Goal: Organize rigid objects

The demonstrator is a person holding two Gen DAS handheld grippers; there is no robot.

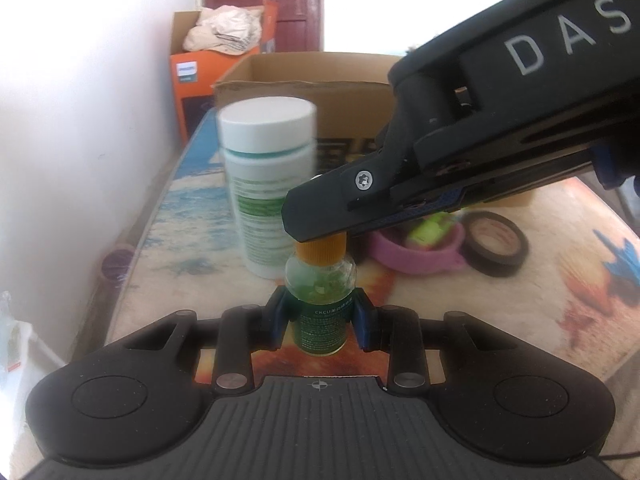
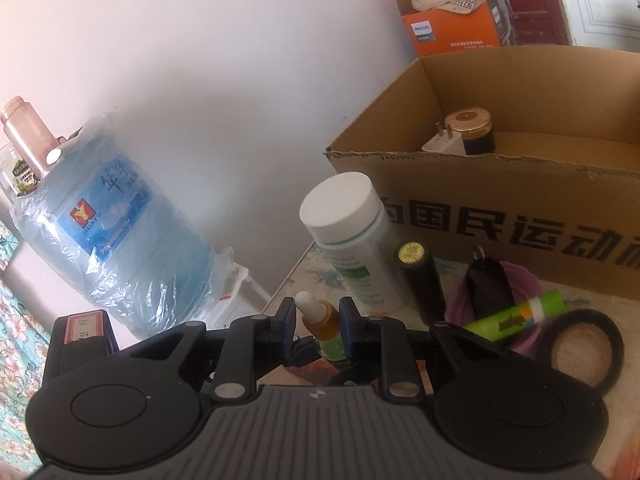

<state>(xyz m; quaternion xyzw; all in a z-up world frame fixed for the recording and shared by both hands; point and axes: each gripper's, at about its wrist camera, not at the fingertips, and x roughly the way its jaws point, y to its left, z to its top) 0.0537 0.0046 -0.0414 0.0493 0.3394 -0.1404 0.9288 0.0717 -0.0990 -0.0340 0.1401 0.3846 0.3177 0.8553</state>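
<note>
A home room: water jug (image 2: 120,236), clothes-filled box (image 2: 452,8), wooden door (image 1: 264,4).

The small bottle (image 1: 320,300) stands on the table (image 1: 520,280), between the two fingers of the left tool (image 1: 320,322). The right tool (image 1: 320,224) comes in from the right and sits on the bottle's cap. The big bottle (image 1: 266,184) stands just behind it, to the left. The bowl (image 1: 416,254) is to the right, and the tape roll (image 1: 496,244) lies right of the bowl. The cardboard box (image 1: 304,92) stands behind them all. A jar (image 2: 472,130) sits in the box.
</note>
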